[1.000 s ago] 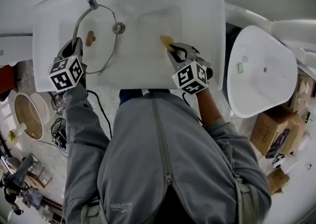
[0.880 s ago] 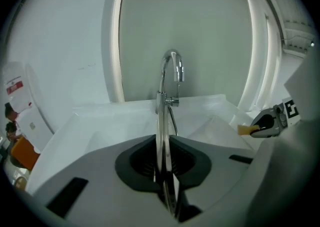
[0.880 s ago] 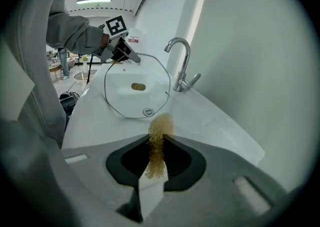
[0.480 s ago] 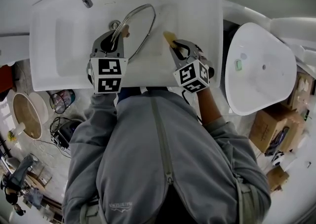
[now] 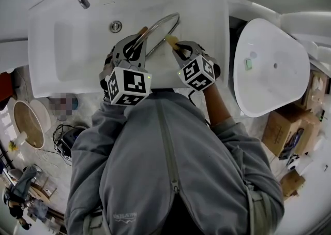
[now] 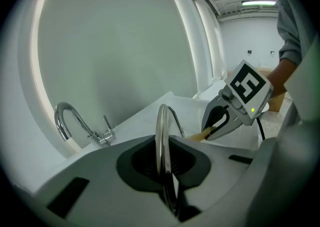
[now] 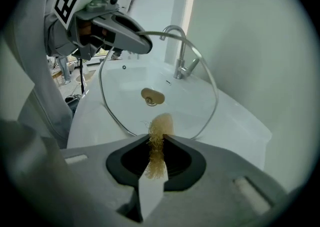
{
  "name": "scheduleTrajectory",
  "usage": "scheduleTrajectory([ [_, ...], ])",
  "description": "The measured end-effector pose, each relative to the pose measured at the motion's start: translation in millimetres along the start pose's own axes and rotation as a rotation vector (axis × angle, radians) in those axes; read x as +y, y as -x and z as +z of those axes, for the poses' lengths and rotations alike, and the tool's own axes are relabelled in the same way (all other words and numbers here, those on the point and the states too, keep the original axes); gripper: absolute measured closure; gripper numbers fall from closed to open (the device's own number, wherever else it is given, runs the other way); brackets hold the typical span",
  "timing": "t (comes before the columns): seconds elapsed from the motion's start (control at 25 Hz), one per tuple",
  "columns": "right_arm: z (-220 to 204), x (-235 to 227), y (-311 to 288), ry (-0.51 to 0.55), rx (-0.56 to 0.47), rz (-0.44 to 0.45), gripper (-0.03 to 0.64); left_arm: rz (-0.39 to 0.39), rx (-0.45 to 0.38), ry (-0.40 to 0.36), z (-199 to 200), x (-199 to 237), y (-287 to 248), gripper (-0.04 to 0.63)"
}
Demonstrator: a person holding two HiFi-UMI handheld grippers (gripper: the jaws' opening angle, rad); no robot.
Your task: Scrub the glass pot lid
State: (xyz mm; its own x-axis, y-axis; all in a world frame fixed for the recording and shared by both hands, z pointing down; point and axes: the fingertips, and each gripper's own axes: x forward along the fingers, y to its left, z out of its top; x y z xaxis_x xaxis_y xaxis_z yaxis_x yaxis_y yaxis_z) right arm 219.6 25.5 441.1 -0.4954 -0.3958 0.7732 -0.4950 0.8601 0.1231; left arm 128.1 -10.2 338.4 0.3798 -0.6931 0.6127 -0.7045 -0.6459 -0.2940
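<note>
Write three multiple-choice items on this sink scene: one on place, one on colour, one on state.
1. Where is the glass lid?
A. flat in the basin
B. held on edge above the sink
C. on the floor

2. What colour is the scrubber in the right tongs?
A. blue
B. black
C. tan

3. The left tongs are:
A. shut on the lid's rim
B. wide open, empty
C. out of view

Answers:
1 B, its rim stands upright over the white sink.
2 C, tan fibres show between the tongs.
3 A, the metal rim runs between the closed tongs.
</note>
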Motion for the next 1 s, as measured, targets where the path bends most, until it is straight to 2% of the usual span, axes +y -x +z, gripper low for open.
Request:
scheduleTrajectory([
  [0.12, 6.9, 9.0, -22.3, 0.012, 0.015, 0.066, 0.560, -0.008, -0.007, -0.036, -0.8, -0.2, 0.8, 0.574],
  [0.24, 18.8, 8.1, -45.0, -0.002, 0.014, 0.090, 0.560, -0.007, -0.013, -0.095, 1.1, -3.4, 0.9, 0.574],
  [0.52, 41.0, -9.4, -82.2, -0.086, -0.052, -0.008, 0.560, 0.049, -0.015, -0.275, -3.5, -0.6, -3.6, 0.574],
  [0.64, 40.6, -19.2, -92.1, -0.165, -0.073, -0.006, 0.560, 0.057, -0.045, -0.392, -4.3, -14.8, -9.1, 0.571],
  [0.76, 27.0, -24.8, -80.8, -0.179, -0.030, 0.001, 0.560, 0.053, -0.107, -0.484, -1.8, -31.7, -11.6, 0.571],
  [0.88, 8.8, -25.1, -50.1, -0.185, 0.038, 0.003, 0.560, 0.017, -0.162, -0.509, -2.3, -49.4, -14.0, 0.563],
  [1.0, -12.0, -24.4, -17.7, -0.176, 0.099, 0.004, 0.560, -0.041, -0.168, -0.482, -10.3, -64.1, -19.9, 0.534],
])
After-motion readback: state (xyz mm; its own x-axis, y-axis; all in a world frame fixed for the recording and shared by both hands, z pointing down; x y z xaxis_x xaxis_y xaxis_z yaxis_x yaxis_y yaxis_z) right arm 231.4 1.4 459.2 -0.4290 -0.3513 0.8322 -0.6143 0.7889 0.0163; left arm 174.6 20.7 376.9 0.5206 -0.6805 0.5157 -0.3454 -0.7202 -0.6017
